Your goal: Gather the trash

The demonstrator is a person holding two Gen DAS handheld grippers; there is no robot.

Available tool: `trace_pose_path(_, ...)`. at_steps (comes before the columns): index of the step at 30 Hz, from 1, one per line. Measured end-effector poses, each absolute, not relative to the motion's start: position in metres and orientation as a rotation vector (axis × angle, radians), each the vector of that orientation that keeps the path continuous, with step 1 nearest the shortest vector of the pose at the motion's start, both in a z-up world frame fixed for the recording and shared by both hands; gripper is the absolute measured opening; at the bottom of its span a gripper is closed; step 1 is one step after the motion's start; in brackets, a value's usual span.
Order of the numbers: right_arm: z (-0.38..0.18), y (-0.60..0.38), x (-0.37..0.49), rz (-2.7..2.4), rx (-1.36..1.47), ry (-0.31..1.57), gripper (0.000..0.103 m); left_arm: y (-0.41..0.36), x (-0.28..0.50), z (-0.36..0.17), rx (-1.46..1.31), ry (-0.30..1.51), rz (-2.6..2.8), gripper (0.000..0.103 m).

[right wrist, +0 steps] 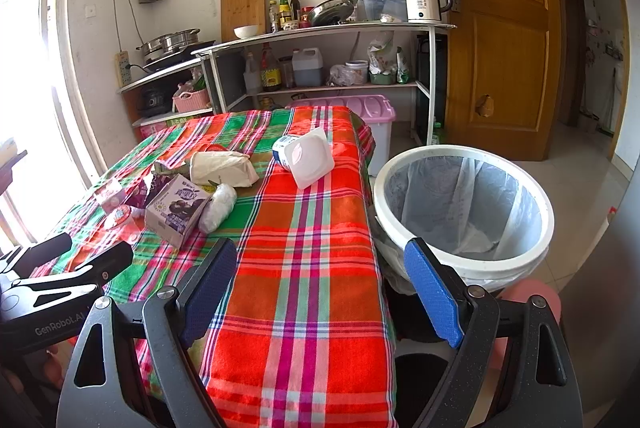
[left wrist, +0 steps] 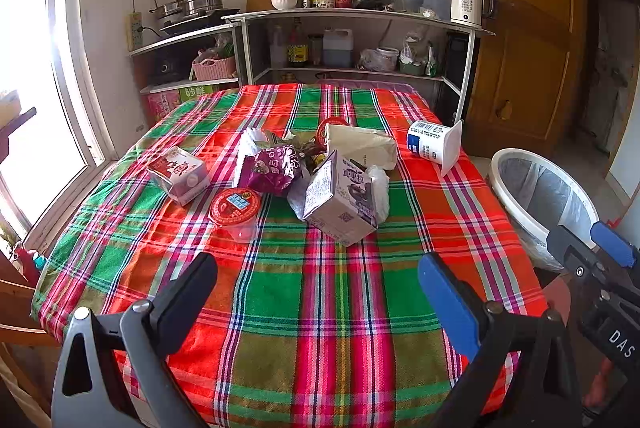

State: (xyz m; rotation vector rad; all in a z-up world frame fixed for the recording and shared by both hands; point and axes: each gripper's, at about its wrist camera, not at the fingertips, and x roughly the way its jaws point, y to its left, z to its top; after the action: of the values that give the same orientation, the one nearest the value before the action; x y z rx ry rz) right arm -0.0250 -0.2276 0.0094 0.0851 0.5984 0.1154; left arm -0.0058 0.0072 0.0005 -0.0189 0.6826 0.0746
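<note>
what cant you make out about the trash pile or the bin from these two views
- Green wrapper: mostly hidden behind the purple snack bag, left wrist view.
- Far red-lidded cup: only its lid shows behind the white packet.
- Bin bottom: veiled by the liner, right wrist view; contents unclear.
- Purple carton print: too small to read.

kettle (left wrist: 468,3), cutting board (right wrist: 243,3), wooden door (right wrist: 496,39)

Woven plaid tablecloth (left wrist: 320,288), glossy plastic bin (right wrist: 464,264), cardboard milk carton (left wrist: 340,203)
</note>
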Motion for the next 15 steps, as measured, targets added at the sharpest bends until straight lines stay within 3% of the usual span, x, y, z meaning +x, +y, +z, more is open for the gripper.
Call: trace_pose_path(15, 0.000, -0.198, 0.013, 0.277, 0.080, 0.624, 0.086, 0.070, 0.007, -0.006, -0.126, 0.710, 0.078, 0.102)
